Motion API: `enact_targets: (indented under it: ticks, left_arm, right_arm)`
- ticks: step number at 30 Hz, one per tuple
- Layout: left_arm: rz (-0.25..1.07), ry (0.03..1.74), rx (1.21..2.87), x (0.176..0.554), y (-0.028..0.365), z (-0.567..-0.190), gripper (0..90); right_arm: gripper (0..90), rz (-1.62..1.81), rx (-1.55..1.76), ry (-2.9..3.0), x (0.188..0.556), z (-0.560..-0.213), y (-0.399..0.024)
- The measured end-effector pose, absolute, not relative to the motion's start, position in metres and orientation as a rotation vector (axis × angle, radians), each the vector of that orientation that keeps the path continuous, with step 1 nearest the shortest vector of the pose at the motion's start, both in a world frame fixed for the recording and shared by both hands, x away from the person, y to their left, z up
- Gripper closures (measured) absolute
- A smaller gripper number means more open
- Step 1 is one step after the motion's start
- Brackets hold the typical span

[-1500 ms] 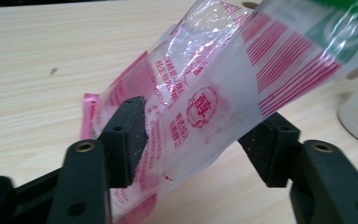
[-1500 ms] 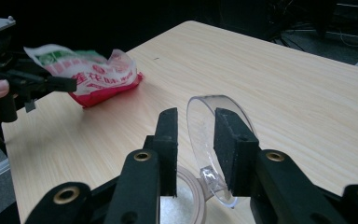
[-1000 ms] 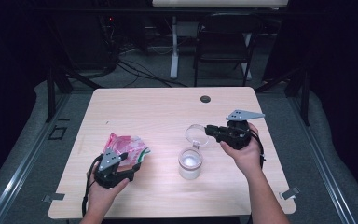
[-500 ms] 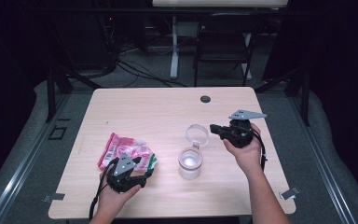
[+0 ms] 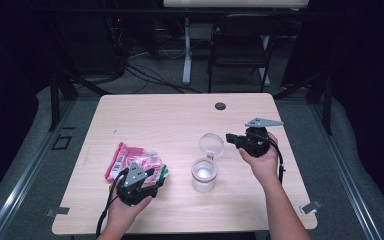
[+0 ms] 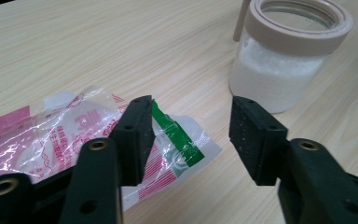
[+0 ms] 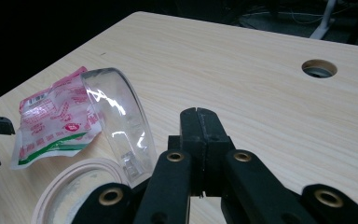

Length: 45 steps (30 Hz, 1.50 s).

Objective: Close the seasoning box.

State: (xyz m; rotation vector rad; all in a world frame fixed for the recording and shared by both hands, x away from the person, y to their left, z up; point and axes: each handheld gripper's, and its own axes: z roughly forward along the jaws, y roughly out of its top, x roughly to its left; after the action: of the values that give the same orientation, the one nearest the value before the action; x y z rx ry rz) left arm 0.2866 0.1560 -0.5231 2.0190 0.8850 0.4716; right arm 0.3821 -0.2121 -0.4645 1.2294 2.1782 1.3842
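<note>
- High view: a clear jar (image 5: 203, 175) holding white powder stands open near the middle of the wooden table (image 5: 170, 117), its hinged clear lid (image 5: 211, 145) tipped back behind it. A pink-and-white plastic packet (image 5: 130, 159) with a green edge lies flat well to the jar's left. The left gripper (image 5: 156, 175) is held at the packet's near right corner; the right gripper (image 5: 231, 138) is held just right of the raised lid.
- Left gripper view: the jaws stand apart and have just been closing. The left jaw rests over the packet's green-striped corner (image 6: 177, 140); the right jaw is over bare wood, so nothing is pressed between them yet. The jar (image 6: 284, 60), cream-rimmed, is seen beyond, upper right.
- Right gripper view: the jaws are clenched together with nothing between them. The raised lid (image 7: 116, 126) stands just to their left, above the jar's rim (image 7: 74, 184); whether it is touched cannot be told. The packet (image 7: 56, 116) lies farther left.
- Step judged in hand: the packet is being picked up by its corner, presumably to be brought to the open jar.
- Next move, as judged: the left jaws would need to be lowered so that the thin film passes between the pads, then shut on the corner; a slippery, flat packet may slide away.
</note>
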Motion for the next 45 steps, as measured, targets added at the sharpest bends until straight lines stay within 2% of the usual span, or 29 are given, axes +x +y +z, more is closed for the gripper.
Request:
enact_targets:
  ticks: [11, 15, 19, 37, 45]
  left_arm:
    - [0.459, 0.850, 2.040, 0.299, 0.136, -0.500, 66.4]
    - [0.442, 0.859, 2.023, 0.310, 0.128, -0.492, 80.6]
    - [0.411, 0.861, 1.986, 0.319, 0.121, -0.484, 89.7]
    - [0.381, 0.758, 2.070, 0.346, 0.062, -0.462, 90.0]
    - [0.372, 0.747, 2.064, 0.343, 0.056, -0.458, 90.0]
  right_arm:
    - [90.0, 1.415, 1.229, 2.208, 0.389, -0.467, -0.207]
    - [90.0, 1.425, 1.229, 2.211, 0.389, -0.466, -0.207]
    - [90.0, 1.437, 1.226, 2.213, 0.389, -0.466, -0.207]
    - [90.0, 1.462, 1.183, 2.248, 0.385, -0.464, -0.199]
    - [89.7, 1.492, 1.144, 2.277, 0.382, -0.461, -0.197]
